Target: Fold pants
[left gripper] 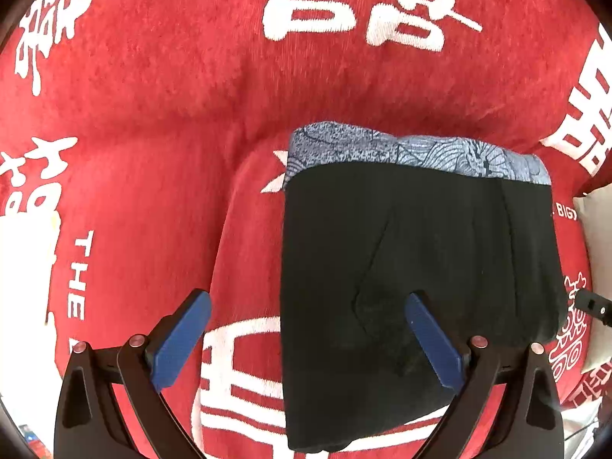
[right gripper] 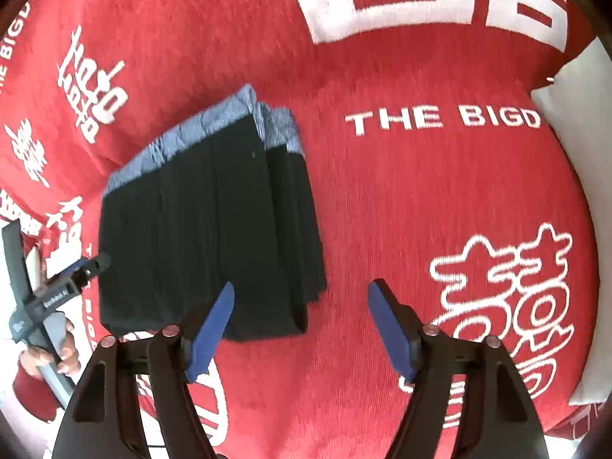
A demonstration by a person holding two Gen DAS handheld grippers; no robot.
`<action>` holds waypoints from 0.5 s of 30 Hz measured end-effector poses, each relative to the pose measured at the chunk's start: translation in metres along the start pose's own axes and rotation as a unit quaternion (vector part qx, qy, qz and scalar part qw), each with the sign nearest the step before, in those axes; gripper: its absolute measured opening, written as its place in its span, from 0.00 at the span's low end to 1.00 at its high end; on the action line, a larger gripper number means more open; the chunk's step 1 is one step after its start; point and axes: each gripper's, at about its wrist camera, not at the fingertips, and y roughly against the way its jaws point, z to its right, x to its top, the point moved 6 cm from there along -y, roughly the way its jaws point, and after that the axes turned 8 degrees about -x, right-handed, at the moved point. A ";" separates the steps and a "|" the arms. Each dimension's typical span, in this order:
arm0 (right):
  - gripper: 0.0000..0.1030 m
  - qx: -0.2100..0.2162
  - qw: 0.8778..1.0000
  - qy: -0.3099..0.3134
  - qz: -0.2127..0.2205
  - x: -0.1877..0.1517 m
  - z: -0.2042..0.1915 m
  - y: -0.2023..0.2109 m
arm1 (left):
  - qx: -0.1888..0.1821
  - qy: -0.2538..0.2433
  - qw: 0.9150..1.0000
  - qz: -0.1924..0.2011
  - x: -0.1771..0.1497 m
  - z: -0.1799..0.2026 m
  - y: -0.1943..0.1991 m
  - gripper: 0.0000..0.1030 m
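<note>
Folded black pants (left gripper: 417, 267) with a blue patterned waistband (left gripper: 413, 151) lie in a compact stack on the red blanket (left gripper: 172, 95). My left gripper (left gripper: 310, 315) hovers open above the stack's left edge, with one blue finger over the black cloth and the other over the blanket. In the right wrist view the pants (right gripper: 199, 229) lie at centre left, several folded layers showing along the right side. My right gripper (right gripper: 302, 302) stands open over the stack's near right corner with nothing between its fingers. The left gripper's body (right gripper: 57, 294) and a hand (right gripper: 57, 348) show at the left edge.
The red blanket (right gripper: 420, 191) carries white characters and the lettering "THE BIGD". A white pillow (right gripper: 577, 122) lies at the right edge and shows again as a pale pillow (left gripper: 596, 210) in the left wrist view. The right gripper's tip (left gripper: 594, 306) shows at the far right.
</note>
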 end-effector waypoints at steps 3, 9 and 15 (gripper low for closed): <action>0.76 -0.002 1.000 0.002 0.003 0.007 0.001 -0.002 | 0.000 0.002 1.000 -0.001 0.002 -0.003 -0.003 0.99; 0.76 0.007 1.000 0.003 -0.005 0.012 0.004 -0.013 | 0.005 -0.002 1.000 -0.009 0.002 0.000 -0.011 0.99; 0.77 0.035 0.999 -0.007 -0.020 0.014 0.010 -0.024 | 0.001 -0.002 1.000 -0.015 0.005 0.003 -0.021 0.99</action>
